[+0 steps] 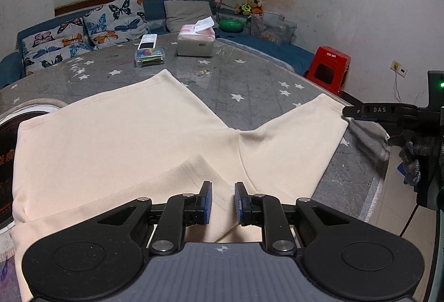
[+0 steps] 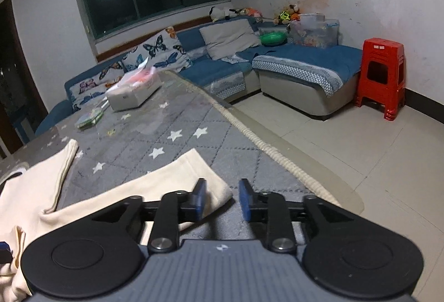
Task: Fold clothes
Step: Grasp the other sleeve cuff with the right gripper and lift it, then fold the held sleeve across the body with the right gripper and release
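A cream garment [image 1: 116,141] lies spread on the grey star-patterned table cover [image 1: 244,80], one sleeve reaching far right. A fold of its near edge runs between my left gripper's [image 1: 223,202] open blue pads, which hover just over the cloth. The right gripper shows in the left wrist view [image 1: 349,111] at the sleeve's end. In the right wrist view the sleeve [image 2: 166,182] lies across the cover [image 2: 222,152]; my right gripper [image 2: 220,199] is open, with the sleeve's cuff corner between the pads, nearer the left pad.
A tissue box [image 1: 196,42], a remote [image 1: 147,41] and a small clear case [image 1: 149,55] sit at the table's far side. The table's right edge [image 2: 280,160] drops to tiled floor. A blue sofa [image 2: 299,66] and a red stool [image 2: 381,77] stand beyond.
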